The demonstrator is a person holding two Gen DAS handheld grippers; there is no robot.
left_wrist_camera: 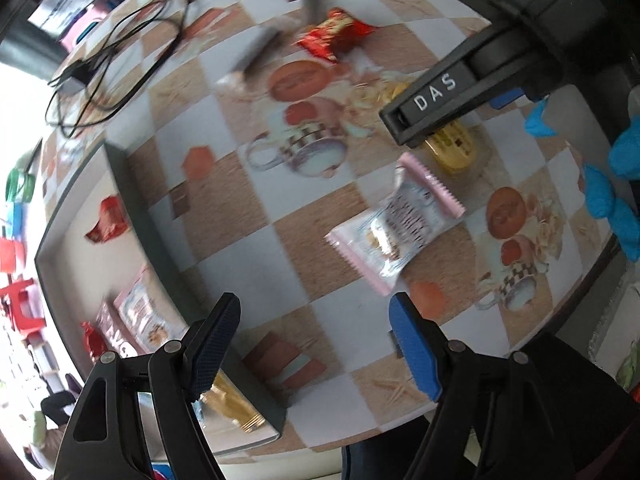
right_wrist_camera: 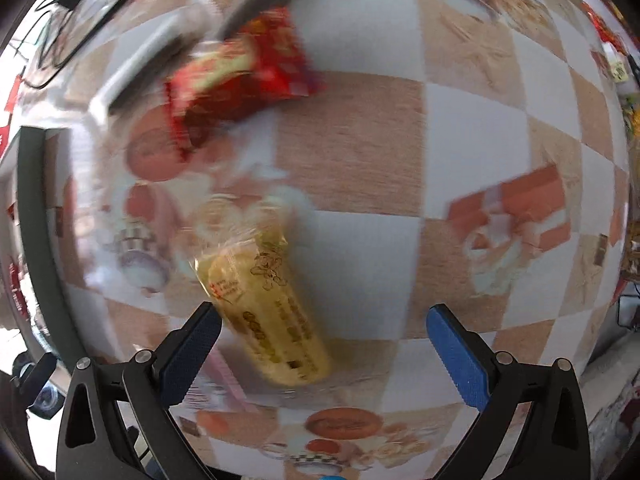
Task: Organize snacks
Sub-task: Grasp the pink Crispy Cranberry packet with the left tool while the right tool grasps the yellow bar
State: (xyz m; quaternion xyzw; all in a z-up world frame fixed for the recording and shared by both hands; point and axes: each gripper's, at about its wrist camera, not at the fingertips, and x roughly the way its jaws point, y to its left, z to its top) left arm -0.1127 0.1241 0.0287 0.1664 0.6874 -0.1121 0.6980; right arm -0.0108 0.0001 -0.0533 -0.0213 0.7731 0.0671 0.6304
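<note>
Nothing gripped in the left gripper (left_wrist_camera: 314, 308): jaws wide, empty, pointing down at the cloth between the tray (left_wrist_camera: 156, 232) and the pink packet (left_wrist_camera: 396, 228), just clear of the tray's near wall. Nothing gripped in the right gripper (right_wrist_camera: 322, 316) either: equally wide, poised over the yellow packet (right_wrist_camera: 268, 312), farther from the tray than the pink one. Likely trouble: with the yellow packet skewed and crowding one pad (right_wrist_camera: 192, 344), closing as is could nudge or spin it instead of clamping it. Could pinch only the pink packet's crimped edge, letting slick film slide out on the way to the tray. Could knock the two tools together, working so near each other over neighbouring packets, a blue-gloved hand (left_wrist_camera: 608, 196) just beyond. Could catch a carried packet on the tray's raised rim and drop it outside. Could also misjudge aim, given the blur across both views. Counted outside the tray: three loose packets, namely one pink, one yellow, one red packet (left_wrist_camera: 334, 34) lying farthest away, plus one dark blurred thing beside it, unidentifiable. Counted inside the tray: about five wrapped snacks, red, pink and gold among them, too smeared for certainty. Beyond the tray's far end, one tangle of black cable (left_wrist_camera: 112, 60).
</note>
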